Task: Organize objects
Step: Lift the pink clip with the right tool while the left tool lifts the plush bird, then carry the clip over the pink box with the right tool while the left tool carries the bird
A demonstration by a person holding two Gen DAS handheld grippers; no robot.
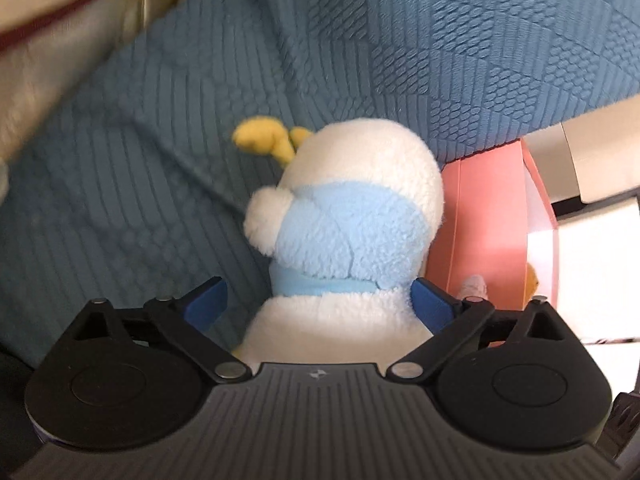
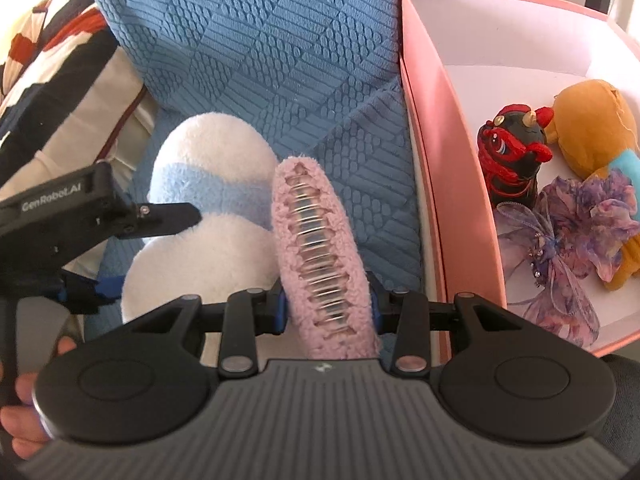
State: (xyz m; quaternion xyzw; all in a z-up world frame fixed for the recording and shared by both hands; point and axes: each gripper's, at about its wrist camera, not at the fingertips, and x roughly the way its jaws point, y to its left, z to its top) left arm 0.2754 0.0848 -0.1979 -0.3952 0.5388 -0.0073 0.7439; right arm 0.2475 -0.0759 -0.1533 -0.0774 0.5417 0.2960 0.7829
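A white and light-blue plush toy [image 1: 348, 216] with yellow feet lies on the blue textured sofa [image 1: 400, 40]. My left gripper [image 1: 320, 300] is wide open around its lower body; the right pad touches the fur, the left pad stands apart. The plush also shows in the right wrist view [image 2: 208, 184], with the left gripper [image 2: 120, 216] beside it. My right gripper [image 2: 326, 304] is shut on a pink fuzzy hair clip [image 2: 320, 256], held over the sofa seat just left of the pink box [image 2: 440, 184].
The pink box with a white inside holds a red and black figurine [image 2: 516, 156], an orange plush [image 2: 592, 120] and a purple organza bag [image 2: 568, 248]. A patterned cushion [image 2: 52, 76] lies at the left. The box edge shows in the left wrist view [image 1: 492, 224].
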